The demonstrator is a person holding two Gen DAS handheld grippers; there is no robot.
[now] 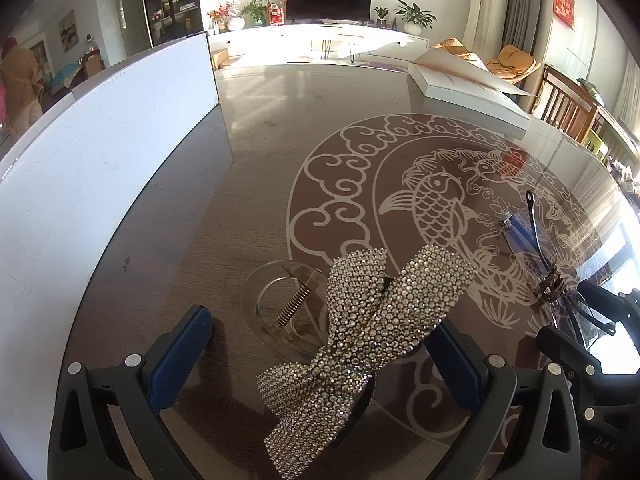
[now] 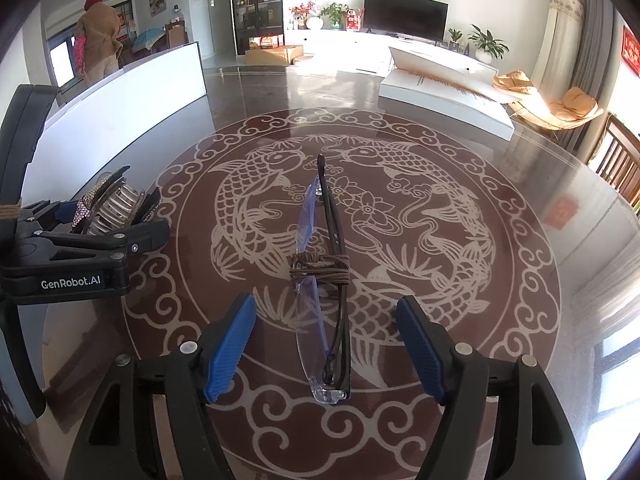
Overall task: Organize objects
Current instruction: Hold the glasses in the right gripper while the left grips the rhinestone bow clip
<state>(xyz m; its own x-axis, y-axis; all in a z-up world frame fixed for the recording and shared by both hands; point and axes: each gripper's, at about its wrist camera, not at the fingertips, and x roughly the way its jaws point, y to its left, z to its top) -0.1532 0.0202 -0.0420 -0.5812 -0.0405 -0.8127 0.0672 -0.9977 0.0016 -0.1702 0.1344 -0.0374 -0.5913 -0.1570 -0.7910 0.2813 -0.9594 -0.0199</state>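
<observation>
A rhinestone bow hair clip [image 1: 360, 332] lies on the table between the fingers of my left gripper [image 1: 320, 318]. That gripper is open; its left pad stands well off the bow and the bow's right wing reaches the right pad. A clear round clip with a spring [image 1: 276, 304] sits just behind the bow. Folded glasses [image 2: 332, 320], bound with a brown cord [image 2: 320, 266], lie lengthwise on the table between the fingers of my right gripper [image 2: 326, 302]. Its blue pads [image 2: 232, 344] stand apart from the frame on both sides. The left gripper [image 2: 108, 216] shows at the left of the right wrist view.
The brown table [image 1: 260, 140] carries a pale carp pattern. A tall white panel [image 1: 100, 160] runs along its left side. An open white book [image 2: 444, 96] lies at the far right. A wooden chair [image 1: 568, 104] stands beyond the right edge. A person [image 2: 98, 40] stands far off.
</observation>
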